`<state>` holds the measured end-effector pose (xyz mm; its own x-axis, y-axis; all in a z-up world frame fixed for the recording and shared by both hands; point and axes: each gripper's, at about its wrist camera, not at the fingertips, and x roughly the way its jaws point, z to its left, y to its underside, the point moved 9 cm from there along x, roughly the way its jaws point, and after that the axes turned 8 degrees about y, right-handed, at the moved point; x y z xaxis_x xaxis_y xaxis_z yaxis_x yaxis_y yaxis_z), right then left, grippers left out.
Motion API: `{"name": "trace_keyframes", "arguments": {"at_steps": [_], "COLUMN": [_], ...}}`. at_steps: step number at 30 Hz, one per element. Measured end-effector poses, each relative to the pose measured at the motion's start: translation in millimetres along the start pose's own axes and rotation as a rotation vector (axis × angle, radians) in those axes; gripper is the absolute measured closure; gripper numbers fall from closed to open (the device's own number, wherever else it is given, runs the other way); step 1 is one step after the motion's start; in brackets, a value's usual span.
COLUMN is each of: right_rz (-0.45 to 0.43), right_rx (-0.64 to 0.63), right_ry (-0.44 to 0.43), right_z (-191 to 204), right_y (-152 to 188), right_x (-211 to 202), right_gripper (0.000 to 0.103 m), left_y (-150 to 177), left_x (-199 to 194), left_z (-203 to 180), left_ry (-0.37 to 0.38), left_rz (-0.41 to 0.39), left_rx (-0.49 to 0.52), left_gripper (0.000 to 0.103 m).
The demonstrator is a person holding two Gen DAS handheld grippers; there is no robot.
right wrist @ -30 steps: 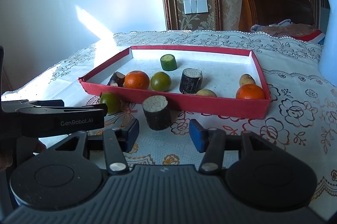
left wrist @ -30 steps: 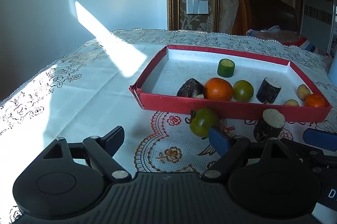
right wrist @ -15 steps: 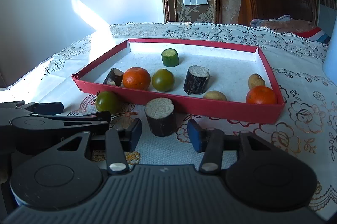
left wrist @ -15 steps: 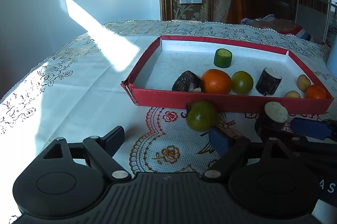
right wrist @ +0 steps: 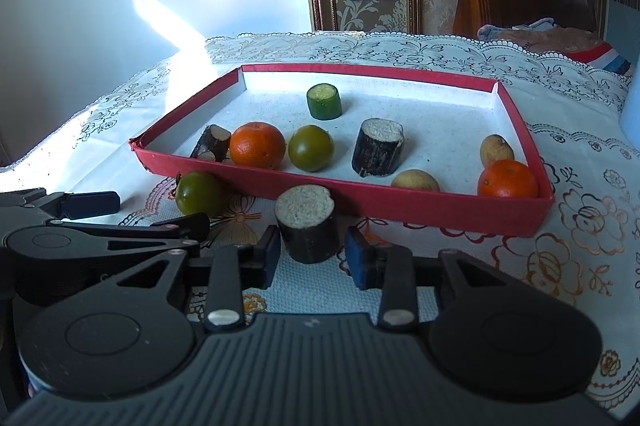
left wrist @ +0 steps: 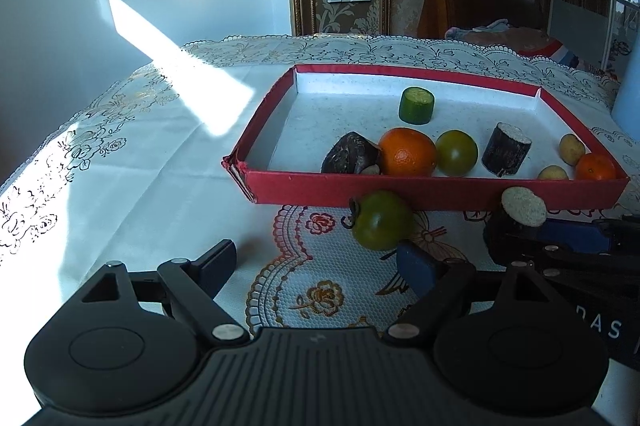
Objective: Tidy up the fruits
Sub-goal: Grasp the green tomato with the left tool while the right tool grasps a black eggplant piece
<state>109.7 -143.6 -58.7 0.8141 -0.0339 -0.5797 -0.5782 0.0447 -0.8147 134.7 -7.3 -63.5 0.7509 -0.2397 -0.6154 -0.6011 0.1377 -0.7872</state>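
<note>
right gripper jaws closing around the dark cut cane piece, upright on the cloth just before the red tray; small gaps show at both pads. looks stiff, rough-barked, fairly light; take it low on the sides. left gripper wide, holding nothing, green tomato just ahead. beyond, the tray's low front wall must be cleared; bare floor lies behind the cucumber piece.

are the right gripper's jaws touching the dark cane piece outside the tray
Cannot tell. In the right wrist view the right gripper has its jaws closing on either side of the dark cane piece; a thin gap seems to remain at its right side, and the left is unclear.
</note>
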Motion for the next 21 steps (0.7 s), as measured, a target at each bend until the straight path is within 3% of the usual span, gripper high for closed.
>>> {"name": "trace_keyframes", "arguments": {"at_steps": [1, 13, 19, 21], "right_rz": [0.001, -0.001, -0.016, -0.023], "right_rx": [-0.001, 0.007, 0.024, 0.025], "right_ry": [-0.003, -0.008, -0.015, -0.019], "right_z": [0.4, -1.3, -4.9, -6.0], "right_y": [-0.4, -0.5, -1.6, -1.9], "right_x": [0.7, 0.0, -5.4, -7.8], "right_gripper": [0.073, 0.073, 0.073, 0.073], "left_y": [-0.2, 0.3, 0.1, 0.0], "left_x": [0.3, -0.5, -1.2, -1.5], "left_z": [-0.2, -1.0, -5.2, -7.9], "left_ry": [0.001, 0.002, 0.024, 0.036], "left_rz": [0.001, -0.008, -0.012, -0.016], "left_rx": [-0.002, -0.004, 0.005, 0.013], "left_gripper": [0.015, 0.016, 0.023, 0.030]}}
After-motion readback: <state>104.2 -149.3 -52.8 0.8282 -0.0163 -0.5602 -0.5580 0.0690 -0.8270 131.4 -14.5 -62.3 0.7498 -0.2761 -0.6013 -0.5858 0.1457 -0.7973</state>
